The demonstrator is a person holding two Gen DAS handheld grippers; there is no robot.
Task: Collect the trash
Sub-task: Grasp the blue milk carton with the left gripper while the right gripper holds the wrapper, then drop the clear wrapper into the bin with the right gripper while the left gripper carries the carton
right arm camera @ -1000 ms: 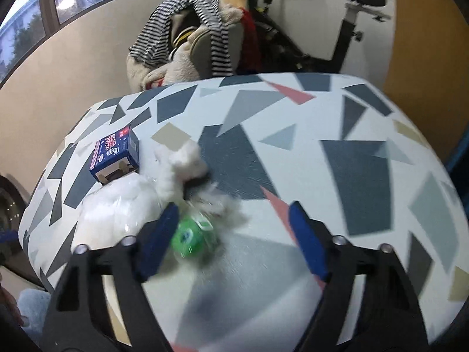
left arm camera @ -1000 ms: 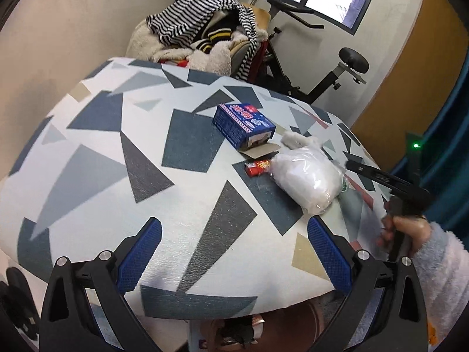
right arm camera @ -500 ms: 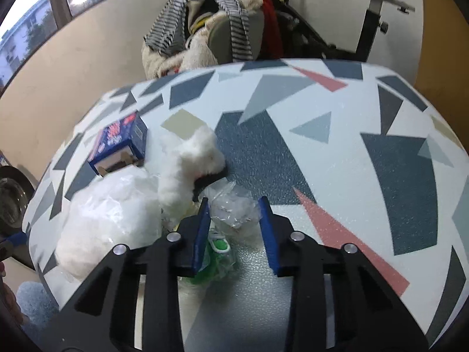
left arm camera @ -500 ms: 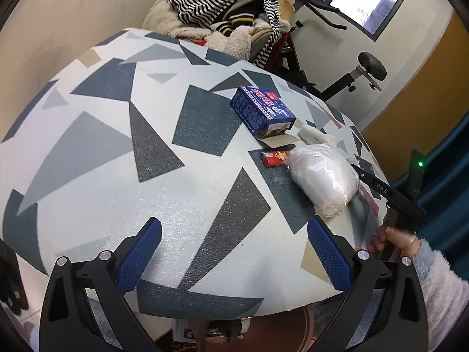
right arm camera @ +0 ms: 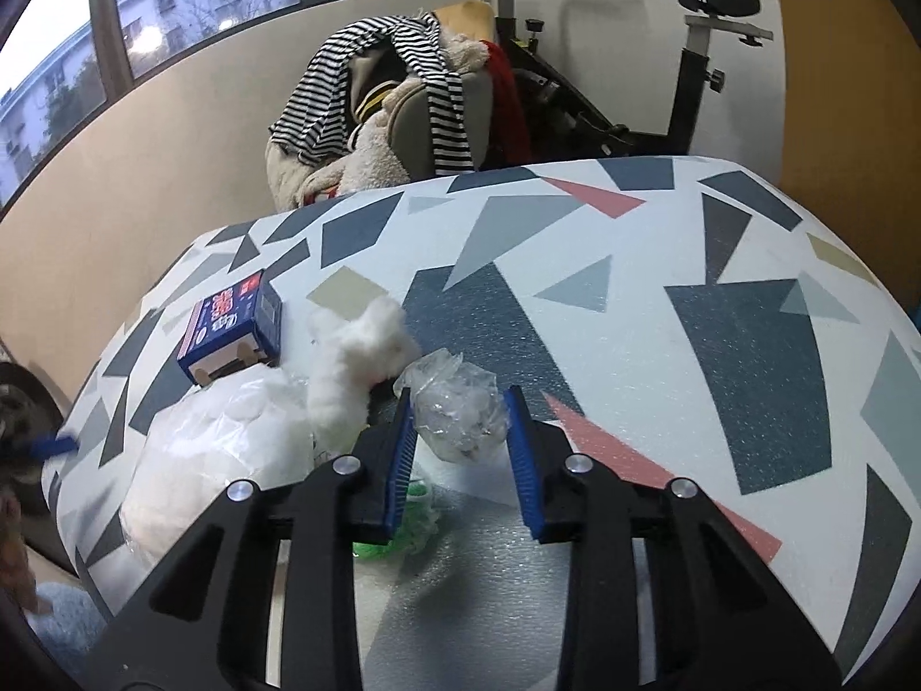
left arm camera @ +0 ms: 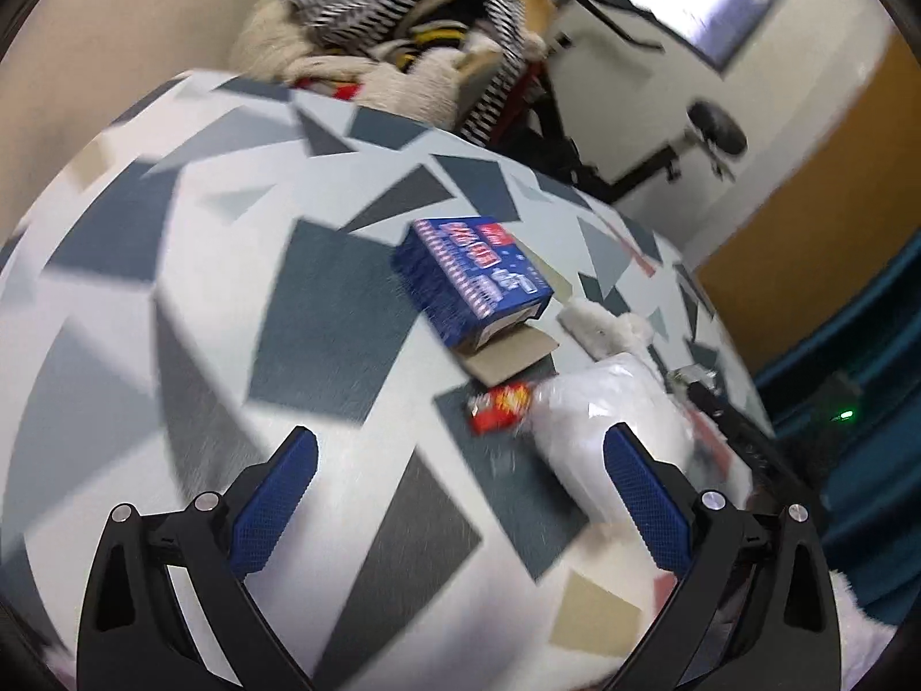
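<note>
My right gripper (right arm camera: pixel 460 409) is shut on a crumpled clear plastic wad (right arm camera: pixel 457 414), held just above the patterned table (right arm camera: pixel 719 345). Below its left finger lies a green wrapper (right arm camera: pixel 403 524). A white cotton tuft (right arm camera: pixel 357 357), a bulging white plastic bag (right arm camera: pixel 219 449) and a blue box (right arm camera: pixel 230 328) sit to the left. In the left wrist view my left gripper (left arm camera: pixel 460 489) stands open over the table (left arm camera: pixel 172 299), short of the blue box (left arm camera: pixel 472 276), a red wrapper (left arm camera: pixel 498 403) and the white bag (left arm camera: pixel 610 420). The view is blurred.
A chair heaped with striped and fleecy clothes (right arm camera: pixel 397 103) stands behind the table, with an exercise bike (right arm camera: pixel 685 57) beside it. A brown cardboard flap (left arm camera: pixel 506 357) juts from the blue box. The right gripper's black frame (left arm camera: pixel 742 437) shows past the bag.
My right gripper closed from wide open onto the clear plastic wad and lifted it slightly. My left gripper swept across the table toward the blue box and red wrapper, staying open.
</note>
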